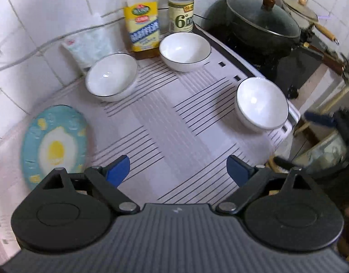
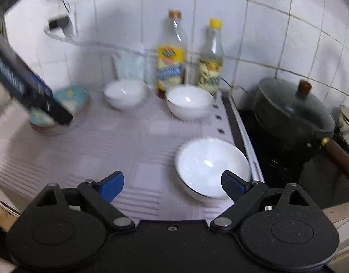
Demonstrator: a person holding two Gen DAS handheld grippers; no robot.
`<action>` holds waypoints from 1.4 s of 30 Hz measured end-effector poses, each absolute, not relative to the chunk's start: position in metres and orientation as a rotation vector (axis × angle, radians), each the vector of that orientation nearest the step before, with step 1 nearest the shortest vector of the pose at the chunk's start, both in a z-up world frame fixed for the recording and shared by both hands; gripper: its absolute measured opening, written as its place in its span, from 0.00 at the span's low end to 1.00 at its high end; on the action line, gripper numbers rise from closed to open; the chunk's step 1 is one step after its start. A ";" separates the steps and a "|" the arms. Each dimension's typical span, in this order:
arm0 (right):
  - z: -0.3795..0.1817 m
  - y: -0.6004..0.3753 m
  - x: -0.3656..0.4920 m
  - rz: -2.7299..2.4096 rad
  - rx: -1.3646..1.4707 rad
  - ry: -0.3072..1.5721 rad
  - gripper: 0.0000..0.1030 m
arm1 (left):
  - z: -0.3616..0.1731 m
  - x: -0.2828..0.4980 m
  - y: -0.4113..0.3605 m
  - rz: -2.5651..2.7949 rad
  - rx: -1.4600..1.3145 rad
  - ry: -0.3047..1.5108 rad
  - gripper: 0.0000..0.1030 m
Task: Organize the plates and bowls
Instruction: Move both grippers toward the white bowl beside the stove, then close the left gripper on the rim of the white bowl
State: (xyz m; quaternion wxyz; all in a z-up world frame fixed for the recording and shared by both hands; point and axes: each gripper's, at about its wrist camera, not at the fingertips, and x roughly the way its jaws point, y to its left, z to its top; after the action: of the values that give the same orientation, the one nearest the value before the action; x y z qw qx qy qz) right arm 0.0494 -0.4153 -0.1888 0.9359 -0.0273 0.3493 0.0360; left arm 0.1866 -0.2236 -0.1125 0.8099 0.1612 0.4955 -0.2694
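Observation:
Three white bowls with dark rims sit on the striped cloth: one at the back left (image 1: 111,77) (image 2: 124,93), one at the back middle (image 1: 184,51) (image 2: 189,102), one near the right edge (image 1: 262,103) (image 2: 212,166). A light blue plate with a fried-egg pattern (image 1: 53,143) (image 2: 69,100) lies at the left. My left gripper (image 1: 178,170) is open and empty above the cloth, the plate at its left. It shows blurred in the right wrist view (image 2: 37,95) over the plate. My right gripper (image 2: 172,185) is open and empty, its right finger in front of the near bowl.
Two bottles (image 1: 142,22) (image 1: 181,11) and a white packet (image 1: 88,47) stand against the tiled wall. A black lidded pot (image 1: 261,27) (image 2: 293,113) sits on the dark stove to the right. A second pan (image 1: 304,11) is behind it. The counter edge drops off at right.

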 end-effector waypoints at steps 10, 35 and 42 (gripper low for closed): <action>-0.269 -0.461 0.073 0.036 0.062 0.693 0.92 | -0.176 0.206 -0.291 -0.606 0.133 1.040 0.90; -0.277 -0.445 0.092 0.101 0.019 0.581 0.91 | -0.219 0.207 -0.336 -0.622 0.089 1.122 0.16; -0.252 -0.412 0.085 0.189 -0.010 0.542 0.91 | -0.191 0.194 -0.296 -0.578 0.079 1.102 0.17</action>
State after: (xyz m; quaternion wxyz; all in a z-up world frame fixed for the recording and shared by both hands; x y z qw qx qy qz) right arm 0.0852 -0.4117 -0.2516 0.9590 -0.0047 0.2674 0.0934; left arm 0.1941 -0.2956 -0.1912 0.8118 0.0370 0.5160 -0.2708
